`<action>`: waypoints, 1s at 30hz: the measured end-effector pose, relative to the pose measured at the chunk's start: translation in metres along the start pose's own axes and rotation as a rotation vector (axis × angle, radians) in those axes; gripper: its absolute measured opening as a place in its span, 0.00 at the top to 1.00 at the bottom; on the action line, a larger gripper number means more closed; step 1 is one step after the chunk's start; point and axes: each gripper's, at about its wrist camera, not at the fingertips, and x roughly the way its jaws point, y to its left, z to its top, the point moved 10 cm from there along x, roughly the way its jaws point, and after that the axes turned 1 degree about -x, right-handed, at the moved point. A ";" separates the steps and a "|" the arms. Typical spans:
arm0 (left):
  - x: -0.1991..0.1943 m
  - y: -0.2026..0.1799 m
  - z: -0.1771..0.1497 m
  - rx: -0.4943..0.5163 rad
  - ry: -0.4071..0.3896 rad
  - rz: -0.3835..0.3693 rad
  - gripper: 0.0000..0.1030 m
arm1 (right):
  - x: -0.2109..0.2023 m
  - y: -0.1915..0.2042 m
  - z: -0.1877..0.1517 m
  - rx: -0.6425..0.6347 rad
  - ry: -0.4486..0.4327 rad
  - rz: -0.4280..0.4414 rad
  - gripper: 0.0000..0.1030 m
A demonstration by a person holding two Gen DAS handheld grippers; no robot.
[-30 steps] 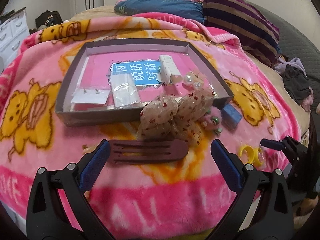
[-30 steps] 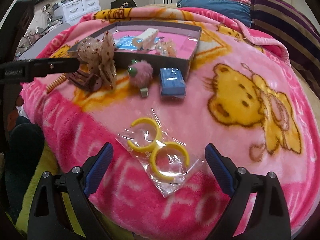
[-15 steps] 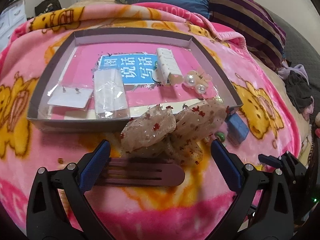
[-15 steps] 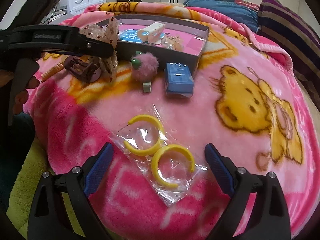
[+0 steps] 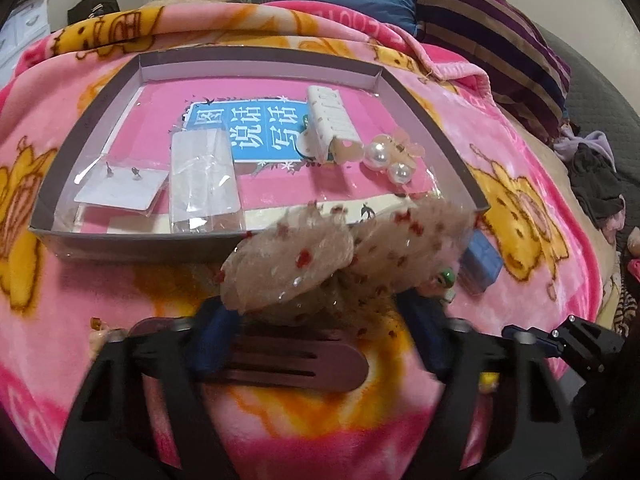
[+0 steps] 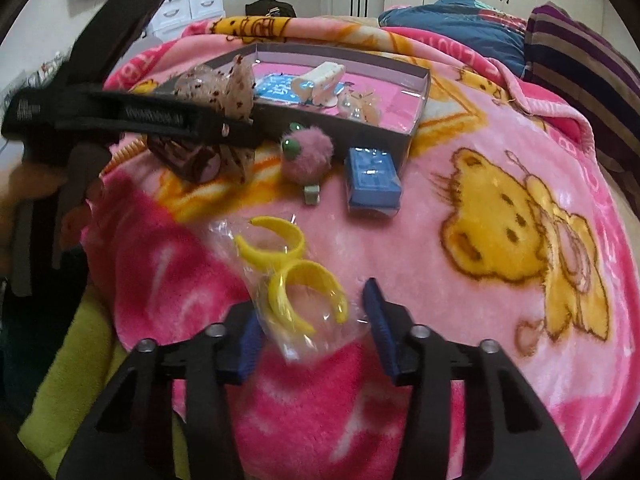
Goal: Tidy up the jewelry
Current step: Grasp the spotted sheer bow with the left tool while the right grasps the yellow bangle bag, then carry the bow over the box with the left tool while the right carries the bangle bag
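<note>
A mauve hair clip with a beige dotted tulle bow lies on the pink blanket just in front of the grey tray. My left gripper straddles it, jaws closing around clip and bow, with no firm press visible. One of its fingers crosses above the clip in the right wrist view. A clear bag with two yellow rings sits between the pads of my right gripper. Those jaws are closing on it and the bag is crumpled.
The tray holds a white clip, pearl earrings, an earring card and a clear packet. A pink pompom clip and a blue box lie beside the tray. Striped bedding sits behind.
Both pairs of jaws have narrowed. The left gripper came forward and down over the bow clip. The ring bag has been squeezed, and its rings now stand tilted.
</note>
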 end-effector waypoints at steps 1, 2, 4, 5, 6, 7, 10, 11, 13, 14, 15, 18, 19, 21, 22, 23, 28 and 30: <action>0.000 0.000 -0.001 0.005 0.001 0.002 0.54 | -0.001 0.000 0.001 0.018 -0.002 0.013 0.80; 0.000 0.000 -0.002 0.012 -0.001 0.006 0.60 | -0.002 -0.002 0.001 0.037 -0.007 0.023 0.80; -0.002 -0.001 -0.003 0.025 -0.012 0.003 0.68 | -0.002 -0.002 0.002 0.052 -0.009 0.032 0.80; -0.003 -0.002 -0.003 0.023 -0.017 -0.007 0.72 | -0.003 -0.002 0.002 0.059 -0.011 0.037 0.80; -0.004 -0.002 -0.004 0.021 -0.021 -0.015 0.73 | -0.003 -0.001 0.002 0.062 -0.012 0.040 0.81; -0.006 -0.003 -0.004 0.020 -0.025 -0.023 0.75 | -0.004 -0.001 0.002 0.068 -0.016 0.044 0.81; -0.012 -0.004 -0.003 0.016 -0.040 -0.047 0.81 | -0.008 0.003 0.005 0.083 -0.028 0.076 0.89; -0.015 -0.005 -0.003 0.014 -0.044 -0.053 0.83 | -0.010 0.003 0.006 0.089 -0.032 0.086 0.89; -0.022 -0.007 -0.003 0.014 -0.059 -0.071 0.85 | -0.011 0.004 0.007 0.090 -0.036 0.087 0.89; -0.025 -0.009 -0.002 0.015 -0.067 -0.080 0.86 | -0.011 0.005 0.008 0.088 -0.039 0.089 0.89; -0.028 -0.010 -0.001 0.015 -0.074 -0.089 0.86 | -0.013 0.006 0.009 0.090 -0.044 0.095 0.89; -0.037 -0.014 0.002 0.012 -0.093 -0.110 0.86 | -0.017 0.010 0.012 0.094 -0.060 0.115 0.89; -0.040 -0.014 0.003 0.011 -0.099 -0.116 0.86 | -0.019 0.011 0.013 0.093 -0.064 0.118 0.89; -0.048 -0.016 0.005 0.009 -0.117 -0.129 0.86 | -0.023 0.013 0.018 0.096 -0.077 0.130 0.89; -0.053 -0.016 0.007 0.007 -0.127 -0.135 0.86 | -0.024 0.013 0.019 0.097 -0.080 0.132 0.89; -0.056 -0.016 0.008 0.006 -0.134 -0.138 0.86 | -0.025 0.014 0.021 0.097 -0.085 0.135 0.89; -0.077 -0.006 0.019 -0.010 -0.179 -0.134 0.86 | -0.031 0.019 0.028 0.087 -0.102 0.140 0.89; -0.083 0.000 0.023 -0.018 -0.194 -0.125 0.86 | -0.033 0.021 0.033 0.086 -0.110 0.148 0.89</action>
